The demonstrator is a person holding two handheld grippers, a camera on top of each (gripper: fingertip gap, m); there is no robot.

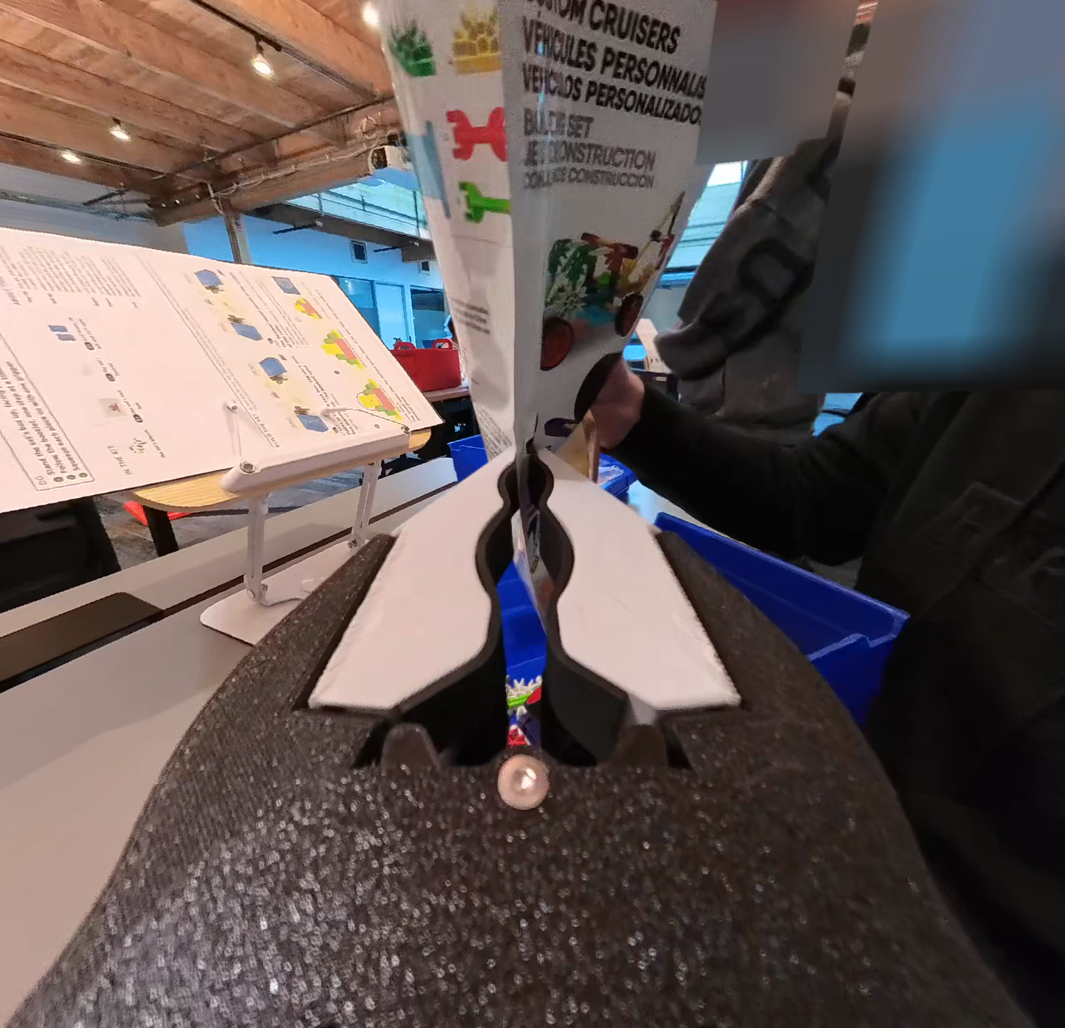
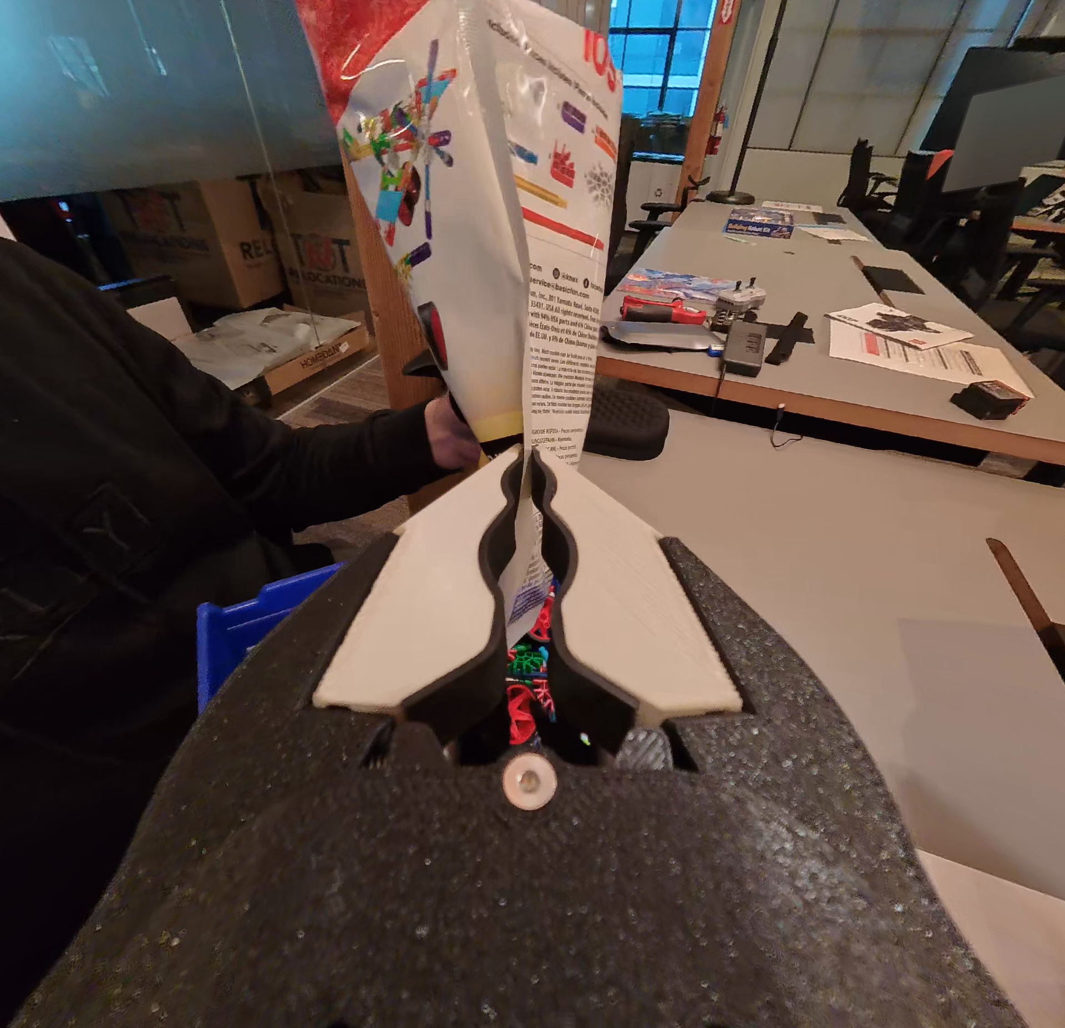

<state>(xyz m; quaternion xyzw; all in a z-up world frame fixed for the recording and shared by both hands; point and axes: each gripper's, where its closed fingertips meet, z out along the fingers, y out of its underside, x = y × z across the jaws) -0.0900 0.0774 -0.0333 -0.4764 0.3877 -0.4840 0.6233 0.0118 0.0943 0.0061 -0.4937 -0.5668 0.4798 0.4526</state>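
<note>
A white printed plastic bag (image 1: 582, 205) of building-toy parts hangs upright between both grippers. My left gripper (image 1: 529, 464) is shut on one lower edge of the bag. My right gripper (image 2: 525, 463) is shut on the opposite lower edge of the same bag (image 2: 490, 205). Under both, a blue bin (image 1: 807, 602) holds small red, green and white plastic pieces (image 2: 527, 672). The person's hand (image 1: 619, 392) on the far gripper shows just past the bag in each view.
A white stand with an open instruction booklet (image 1: 190, 366) stands on the grey table (image 1: 86, 729) to the left. To the right, another grey table (image 2: 807, 285) carries papers, a black adapter and tools. A red tub (image 1: 429, 360) sits far behind. The left gripper's tips are roughly 12 cm from the right gripper's.
</note>
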